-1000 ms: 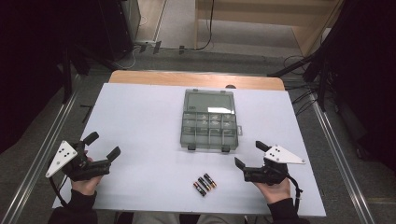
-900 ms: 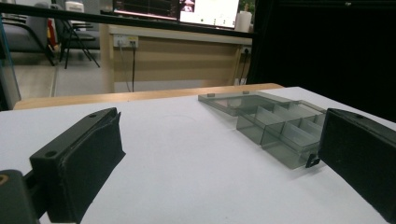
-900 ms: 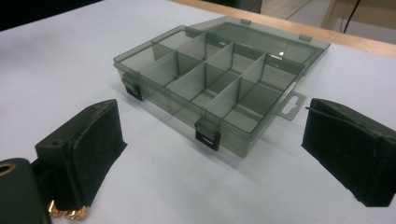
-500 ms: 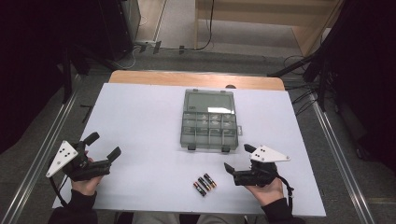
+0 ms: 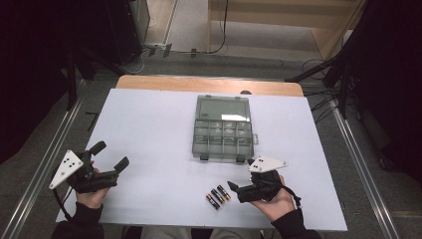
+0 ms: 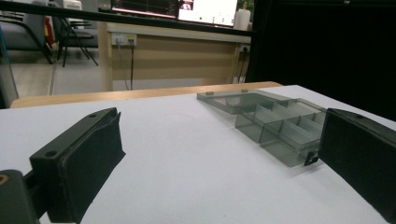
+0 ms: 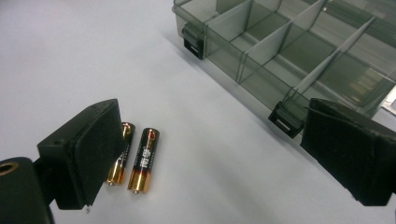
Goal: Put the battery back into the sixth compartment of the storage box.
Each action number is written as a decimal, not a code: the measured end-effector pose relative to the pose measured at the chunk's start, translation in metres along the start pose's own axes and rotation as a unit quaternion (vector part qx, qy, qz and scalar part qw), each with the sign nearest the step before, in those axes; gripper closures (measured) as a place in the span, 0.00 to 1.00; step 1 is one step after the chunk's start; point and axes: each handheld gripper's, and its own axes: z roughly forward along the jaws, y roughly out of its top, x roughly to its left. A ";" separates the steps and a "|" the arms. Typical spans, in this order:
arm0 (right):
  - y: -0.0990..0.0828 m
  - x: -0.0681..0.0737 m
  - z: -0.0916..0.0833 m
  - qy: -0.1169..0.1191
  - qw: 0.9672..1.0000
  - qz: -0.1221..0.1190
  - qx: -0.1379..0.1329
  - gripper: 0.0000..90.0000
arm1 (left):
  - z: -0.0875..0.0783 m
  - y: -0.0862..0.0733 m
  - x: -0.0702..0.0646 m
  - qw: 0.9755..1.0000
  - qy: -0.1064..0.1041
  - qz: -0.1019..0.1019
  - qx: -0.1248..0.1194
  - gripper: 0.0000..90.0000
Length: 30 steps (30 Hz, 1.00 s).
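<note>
right gripper (image 5: 238, 180): jaws spread, empty, beside three AA batteries (image 5: 217, 194) | left gripper (image 5: 110, 155): spread, idle | risk: batteries roll if nudged, missing divided organizer box (image 5: 222, 128)

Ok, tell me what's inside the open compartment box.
The compartment box shows only bare dividers; every compartment on view looks empty. In the right gripper view, the right gripper's jaw covers one corner. The three batteries lie outside, on the table.

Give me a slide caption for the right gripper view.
Open right gripper poised above batteries beside an empty compartment box.
</note>
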 end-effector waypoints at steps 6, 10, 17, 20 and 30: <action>0.002 0.003 0.007 0.005 1.000 -0.003 0.028 0.07 | 0.000 0.000 0.000 1.000 -0.001 0.001 0.001 0.00; 0.003 0.005 0.012 0.010 0.999 -0.002 0.051 0.07 | 0.000 0.000 0.000 1.000 -0.002 0.001 0.001 0.00; 0.006 0.007 0.019 0.017 0.997 0.001 0.076 0.11 | 0.000 0.000 0.000 1.000 -0.002 0.001 0.001 0.00; 0.007 0.008 0.023 0.019 0.995 0.001 0.093 0.13 | 0.001 0.000 0.000 1.000 -0.003 0.001 0.001 0.00; 0.012 0.016 0.036 0.027 0.989 -0.009 0.147 0.18 | 0.001 0.000 0.000 1.000 -0.003 0.001 0.001 0.00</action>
